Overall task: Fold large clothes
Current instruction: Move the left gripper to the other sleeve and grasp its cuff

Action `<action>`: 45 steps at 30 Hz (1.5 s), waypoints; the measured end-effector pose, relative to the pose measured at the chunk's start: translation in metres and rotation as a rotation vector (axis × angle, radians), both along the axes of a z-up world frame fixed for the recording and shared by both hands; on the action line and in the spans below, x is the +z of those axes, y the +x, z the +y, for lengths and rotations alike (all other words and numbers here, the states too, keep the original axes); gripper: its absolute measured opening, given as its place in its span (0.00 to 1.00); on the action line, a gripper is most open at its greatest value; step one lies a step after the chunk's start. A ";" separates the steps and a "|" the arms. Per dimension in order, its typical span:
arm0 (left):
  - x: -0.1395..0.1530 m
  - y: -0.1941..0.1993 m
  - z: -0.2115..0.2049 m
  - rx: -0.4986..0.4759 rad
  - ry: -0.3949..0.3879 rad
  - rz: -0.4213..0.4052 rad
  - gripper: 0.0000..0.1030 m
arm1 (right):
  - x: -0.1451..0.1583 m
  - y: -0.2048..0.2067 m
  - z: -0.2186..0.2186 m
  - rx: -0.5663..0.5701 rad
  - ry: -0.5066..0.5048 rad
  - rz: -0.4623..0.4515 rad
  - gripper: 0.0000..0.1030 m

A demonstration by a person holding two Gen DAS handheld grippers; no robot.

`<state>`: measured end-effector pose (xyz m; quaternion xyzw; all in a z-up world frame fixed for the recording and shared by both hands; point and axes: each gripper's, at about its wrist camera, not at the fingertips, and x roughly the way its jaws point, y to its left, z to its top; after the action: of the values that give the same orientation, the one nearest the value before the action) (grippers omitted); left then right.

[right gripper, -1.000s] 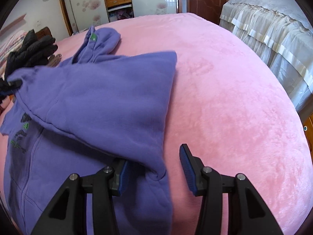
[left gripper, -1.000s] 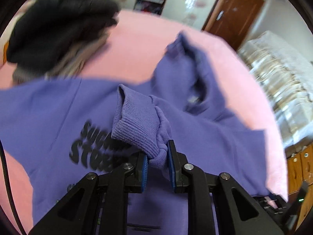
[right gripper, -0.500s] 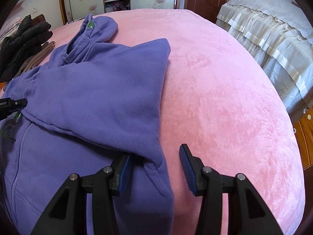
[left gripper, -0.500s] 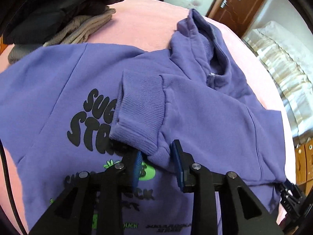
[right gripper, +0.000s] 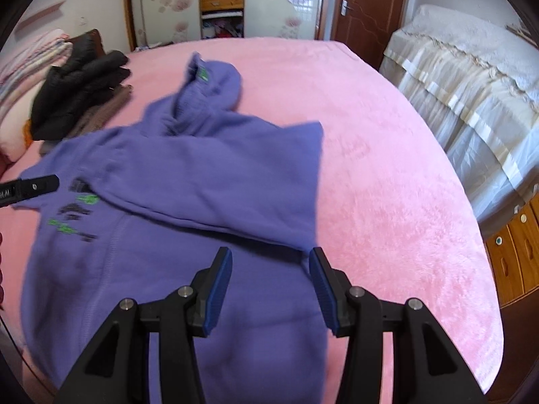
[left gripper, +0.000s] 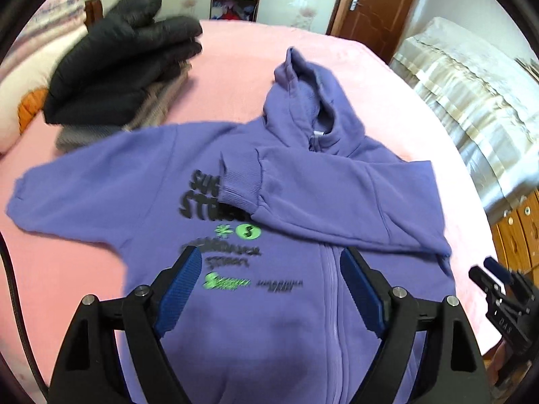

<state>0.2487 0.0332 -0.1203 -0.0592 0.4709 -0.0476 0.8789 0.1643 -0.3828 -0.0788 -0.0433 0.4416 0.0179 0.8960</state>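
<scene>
A purple zip hoodie (left gripper: 141, 181) (right gripper: 209, 181) lies face up on the pink bed (left gripper: 242, 54) (right gripper: 387, 175), hood toward the far end. Its right sleeve is folded across the chest, with the ribbed cuff (left gripper: 241, 187) resting over the black lettering. My left gripper (left gripper: 273, 276) hovers above the lower chest, jaws opening wide, nothing between them. My right gripper (right gripper: 269, 276) hangs open above the hoodie's right side, just below the folded sleeve's edge, holding nothing. The right gripper's tip (left gripper: 498, 289) shows at the left wrist view's right edge.
A stack of folded dark clothes (left gripper: 124, 64) (right gripper: 77, 94) sits at the bed's far left by pillows. A second bed with a cream cover (right gripper: 471, 84) stands to the right, wooden drawers (right gripper: 515, 249) below it. A door and wardrobe are behind.
My left gripper let go of the sleeve cuff, opened wide and drew back and up. The cuff now lies on the chest. My right gripper also rose and pulled back, still open.
</scene>
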 end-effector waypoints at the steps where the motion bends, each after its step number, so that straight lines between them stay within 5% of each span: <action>1: 0.009 -0.007 0.004 0.000 0.008 -0.011 0.82 | 0.008 -0.005 0.008 0.011 -0.001 -0.008 0.47; 12: 0.109 -0.078 0.118 0.156 0.026 -0.209 0.92 | 0.109 -0.044 0.131 0.162 -0.012 -0.147 0.47; 21: 0.125 -0.078 0.260 0.406 -0.005 -0.215 0.96 | 0.151 -0.013 0.252 0.237 0.106 -0.201 0.47; 26: 0.090 -0.062 0.325 0.599 -0.008 -0.157 0.96 | 0.142 0.009 0.320 0.300 0.097 -0.207 0.47; 33: -0.006 -0.042 0.384 0.909 -0.093 -0.031 0.96 | 0.105 0.037 0.390 0.376 0.026 -0.171 0.47; 40: -0.090 -0.024 0.395 0.998 -0.114 0.036 0.95 | 0.047 0.065 0.421 0.437 -0.040 -0.099 0.47; 45: -0.118 -0.024 0.405 1.055 -0.176 0.028 0.95 | 0.001 0.086 0.434 0.476 -0.049 -0.022 0.47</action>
<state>0.2252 0.4378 -0.2383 -0.3618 0.3830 0.3621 0.7690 0.2502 0.0512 -0.0782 -0.1680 0.4095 0.2173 0.8700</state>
